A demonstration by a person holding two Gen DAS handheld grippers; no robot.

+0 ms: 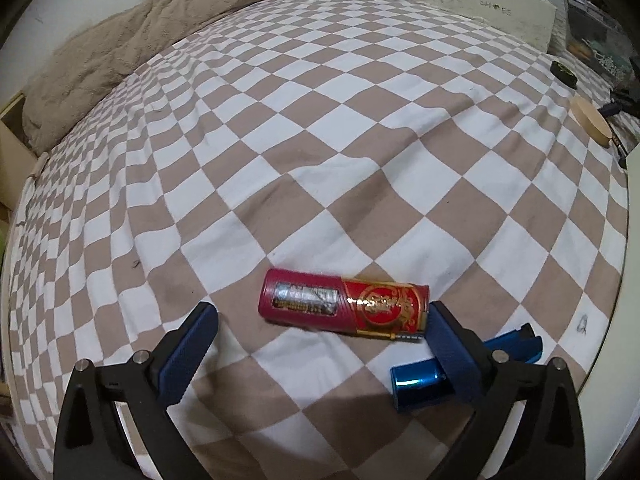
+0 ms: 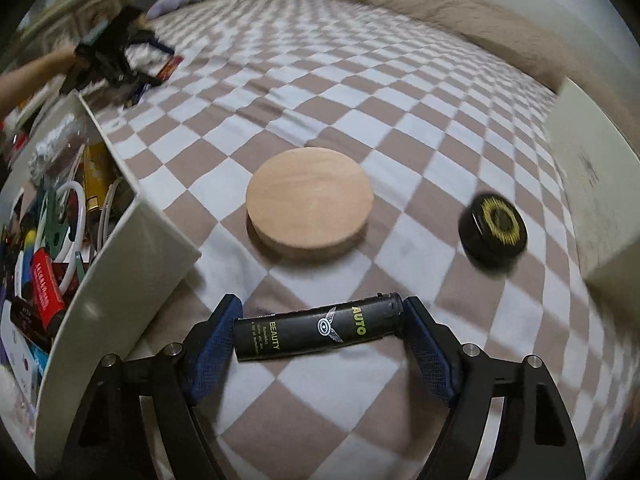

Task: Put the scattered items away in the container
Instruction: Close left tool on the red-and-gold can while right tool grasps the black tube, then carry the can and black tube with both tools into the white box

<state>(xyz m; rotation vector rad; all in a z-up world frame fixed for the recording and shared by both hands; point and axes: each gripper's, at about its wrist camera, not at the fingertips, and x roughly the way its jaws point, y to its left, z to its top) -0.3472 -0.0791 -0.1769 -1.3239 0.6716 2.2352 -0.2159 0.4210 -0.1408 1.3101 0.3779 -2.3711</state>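
Observation:
In the left wrist view, a red and gold tube (image 1: 344, 306) lies on its side on the checkered bedsheet. My left gripper (image 1: 320, 324) is open, its fingers either side of the tube, just behind it. A shiny blue cylinder (image 1: 420, 386) lies under the right finger (image 1: 452, 356). In the right wrist view, my right gripper (image 2: 320, 334) is shut on a black tube (image 2: 316, 330) marked "AUTO BEAUTY", held by its ends above the sheet. The white container (image 2: 132, 232) stands at the left, full of several items.
A round wooden disc (image 2: 310, 208) lies ahead of the right gripper, and a black round tin with a gold pattern (image 2: 492, 230) lies to its right. A white box lid (image 1: 484, 8) stands at the bed's far edge. A beige blanket (image 1: 120, 48) lies along the back.

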